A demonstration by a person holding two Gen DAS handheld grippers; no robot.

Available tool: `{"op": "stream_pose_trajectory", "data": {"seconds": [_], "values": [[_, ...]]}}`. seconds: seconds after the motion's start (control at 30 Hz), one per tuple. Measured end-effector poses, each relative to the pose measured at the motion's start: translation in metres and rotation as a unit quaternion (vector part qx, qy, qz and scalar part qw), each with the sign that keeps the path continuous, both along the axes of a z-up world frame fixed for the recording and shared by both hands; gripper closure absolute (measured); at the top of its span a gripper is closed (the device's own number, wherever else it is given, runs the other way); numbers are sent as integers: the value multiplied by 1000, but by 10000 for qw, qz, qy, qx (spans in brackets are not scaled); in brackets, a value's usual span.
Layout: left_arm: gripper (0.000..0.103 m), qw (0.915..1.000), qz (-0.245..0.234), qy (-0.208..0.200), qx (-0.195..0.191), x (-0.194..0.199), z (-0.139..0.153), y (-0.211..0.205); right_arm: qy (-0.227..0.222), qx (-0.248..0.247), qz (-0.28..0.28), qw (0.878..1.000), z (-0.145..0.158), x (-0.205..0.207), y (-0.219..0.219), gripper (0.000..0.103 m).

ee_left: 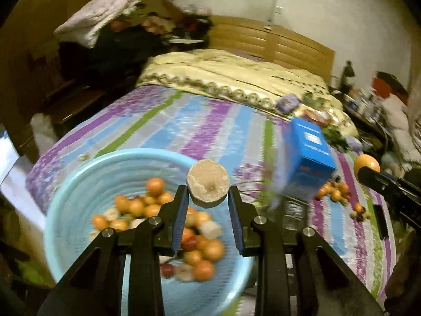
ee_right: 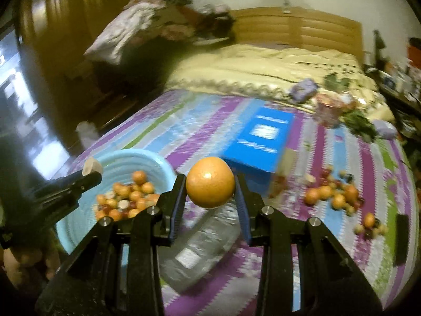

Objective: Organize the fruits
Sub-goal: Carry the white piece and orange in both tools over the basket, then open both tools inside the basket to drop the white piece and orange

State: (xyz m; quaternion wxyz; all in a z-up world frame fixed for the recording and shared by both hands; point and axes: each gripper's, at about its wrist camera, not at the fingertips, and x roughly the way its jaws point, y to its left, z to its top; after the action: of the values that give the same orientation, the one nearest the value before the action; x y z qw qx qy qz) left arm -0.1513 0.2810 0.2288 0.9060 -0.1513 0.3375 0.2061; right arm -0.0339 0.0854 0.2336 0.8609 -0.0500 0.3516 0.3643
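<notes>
Left wrist view shows the left gripper clamped on a pale beige, disc-shaped fruit piece with a flat cut face, held above the far rim of a round light-blue plastic basin. The basin sits at the near left corner of a bed covered with a purple, blue and green striped sheet, and it holds a heap of small orange and red round fruits mixed with a few whitish pieces. A blue cardboard box stands toward the right side of the bed, with loose small fruits scattered just beyond it.

Right wrist view shows the right gripper closed around a smooth round orange fruit, held over the middle of the bed, near its front edge. A clear plastic bottle lying on its side rests on the sheet below this gripper. The basin is to the left there, and more loose fruits lie near the right edge of the bed. A cream quilt covers the far end, against a wooden headboard. Both views are blurred.
</notes>
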Motion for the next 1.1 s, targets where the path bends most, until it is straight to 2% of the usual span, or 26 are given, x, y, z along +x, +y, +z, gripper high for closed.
{"op": "stream_pose_trajectory", "data": {"seconds": [0.3,0.57,1.1], "values": [[72,9977,658,93,-160,-51,-10,68,209,-167,783,9966,-5,-22,80,66],[72,9954,844,262,-361,-64,-28,100,588,-474,1223,9896,-24,-28,124,66],[72,9881,900,876,-885,-68,-73,143,1369,-1179,1513,9718,-61,-25,163,66]]}}
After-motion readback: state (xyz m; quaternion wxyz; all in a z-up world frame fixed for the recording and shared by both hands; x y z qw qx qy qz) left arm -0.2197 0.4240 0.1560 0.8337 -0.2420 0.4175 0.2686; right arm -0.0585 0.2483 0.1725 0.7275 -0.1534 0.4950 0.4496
